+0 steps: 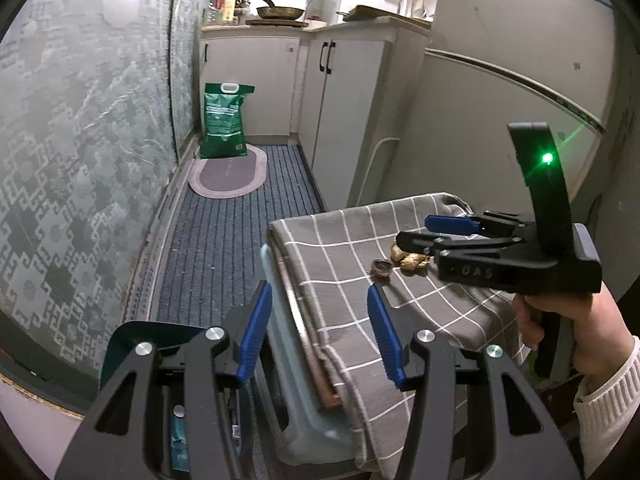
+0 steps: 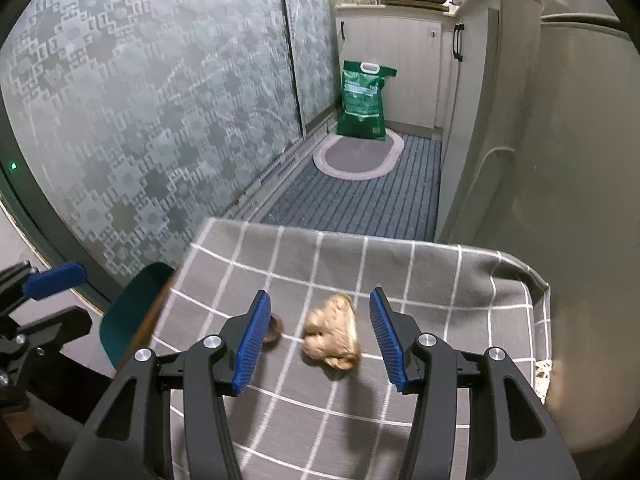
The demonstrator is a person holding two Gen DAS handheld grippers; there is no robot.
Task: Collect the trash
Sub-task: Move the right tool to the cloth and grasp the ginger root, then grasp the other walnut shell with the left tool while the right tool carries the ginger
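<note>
A tan crumpled lump of trash (image 2: 331, 332) lies on a grey checked cloth (image 2: 360, 264) over a small table. A small brown round piece (image 2: 274, 330) lies just left of it, partly hidden by my right gripper's left finger. My right gripper (image 2: 320, 338) is open, its blue pads on either side of the lump, not touching it. In the left wrist view the lump (image 1: 410, 260) and the brown piece (image 1: 382, 269) show under the right gripper (image 1: 416, 232). My left gripper (image 1: 318, 334) is open and empty, off the table's left edge.
A teal bin rim (image 1: 152, 330) sits low at the left, below the table edge; it also shows in the right wrist view (image 2: 132, 308). A frosted glass door (image 2: 140, 120) runs along the left. Cabinets (image 1: 344, 112) stand on the right. A green bag (image 2: 364, 100) and an oval mat (image 2: 358, 156) are farther down the floor.
</note>
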